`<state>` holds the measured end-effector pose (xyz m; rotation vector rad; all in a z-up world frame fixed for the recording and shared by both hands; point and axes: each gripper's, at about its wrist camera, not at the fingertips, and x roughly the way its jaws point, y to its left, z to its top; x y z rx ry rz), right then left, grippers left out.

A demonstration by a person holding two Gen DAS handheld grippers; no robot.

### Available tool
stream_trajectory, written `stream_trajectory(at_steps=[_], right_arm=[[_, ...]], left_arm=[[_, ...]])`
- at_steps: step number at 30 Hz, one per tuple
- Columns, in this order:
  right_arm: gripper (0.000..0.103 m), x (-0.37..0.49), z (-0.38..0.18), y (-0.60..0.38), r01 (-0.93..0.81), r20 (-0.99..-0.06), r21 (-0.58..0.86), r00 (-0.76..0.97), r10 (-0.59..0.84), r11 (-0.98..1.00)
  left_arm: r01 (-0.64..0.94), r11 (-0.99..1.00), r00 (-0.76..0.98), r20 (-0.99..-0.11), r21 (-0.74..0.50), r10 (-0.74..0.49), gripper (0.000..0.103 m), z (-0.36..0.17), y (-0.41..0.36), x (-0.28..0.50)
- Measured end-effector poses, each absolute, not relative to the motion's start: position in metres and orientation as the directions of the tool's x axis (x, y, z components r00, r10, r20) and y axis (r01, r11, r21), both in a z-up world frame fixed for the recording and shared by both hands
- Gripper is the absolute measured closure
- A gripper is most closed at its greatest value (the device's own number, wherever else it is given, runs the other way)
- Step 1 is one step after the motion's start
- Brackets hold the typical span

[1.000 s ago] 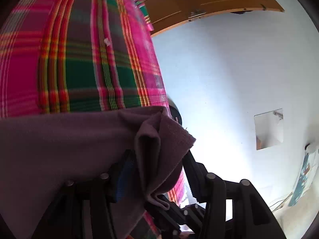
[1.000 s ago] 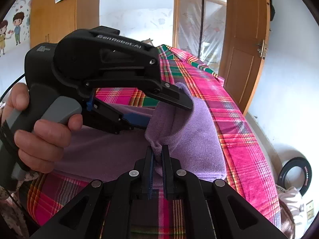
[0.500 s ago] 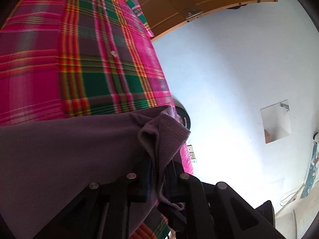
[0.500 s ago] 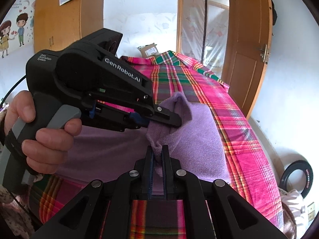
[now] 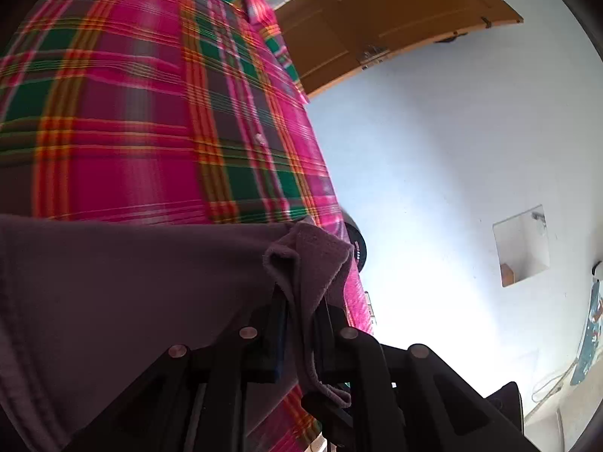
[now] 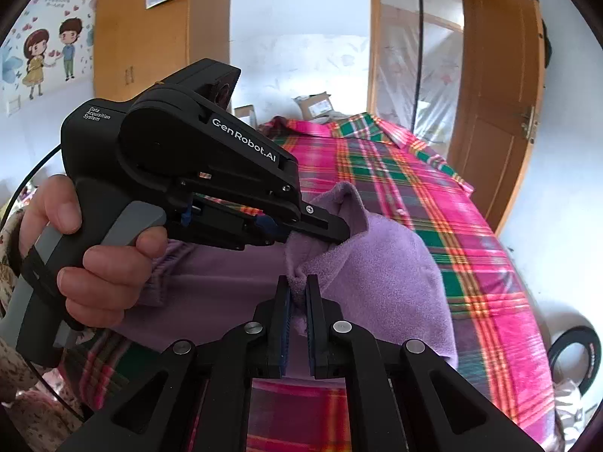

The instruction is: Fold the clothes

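In the left wrist view we see our left gripper [image 5: 301, 324] pinching a bunched corner of the purple garment [image 5: 132, 293], the fleece squeezed between the two fingers and hanging out below them; the rest of the cloth spreads away to the left over the pink and green plaid bedcover [image 5: 150, 113]. Past the bed edge this view gives us a pale wall, a brown door [image 5: 377, 30] and a dark ring [image 5: 356, 248] on the floor, but nothing of the other tool. In the right wrist view our right gripper [image 6: 297, 293] is pressed together on a neighbouring fold of the same garment [image 6: 384, 275], and here we also see the left gripper [image 6: 320, 226] from outside, held by a hand [image 6: 94, 260], its tips gripping a raised peak of cloth just above ours. Only this view shows how the garment lies: partly doubled over near the middle of the bed, a ribbed cuff [image 6: 166, 263] showing at left. We judge the folding is under way, with one layer gathered and lifted, and laying it down flat plus any further folds still to do.
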<state>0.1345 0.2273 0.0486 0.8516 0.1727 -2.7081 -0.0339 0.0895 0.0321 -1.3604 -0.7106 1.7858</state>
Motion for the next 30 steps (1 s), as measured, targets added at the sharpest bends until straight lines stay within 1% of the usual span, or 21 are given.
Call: stream_trajectory(at_steps=[2,5,11,30], right_arm=[[0.096,0.134,0.049,0.22,0.326,-0.578,-0.026,-0.776,-0.252,-0.945],[0.096,0.136,0.05,0.21,0.341,-0.581,-0.029,-0.77,-0.262,-0.94],[0.096,0.135,0.047,0.197,0.36,-0.592,-0.023,-0.757,-0.278,-0.933],[0.096,0.14,0.04,0.17,0.397,-0.614,0.015,-0.721,-0.322,-0.918]], left_arm=[[-0.23,-0.549,-0.145,-0.53,-0.803,0.836,0.091,0.036,0.06,-0.026],[-0.219,-0.553,-0.156,-0.531,-0.804,0.833,0.091,0.039,0.037,-0.029],[-0.194,-0.561,-0.166,-0.536,-0.805,0.828,0.091,0.015,0.048,-0.024],[-0.138,-0.587,-0.188,-0.56,-0.798,0.807,0.091,0.002,0.024,-0.025]])
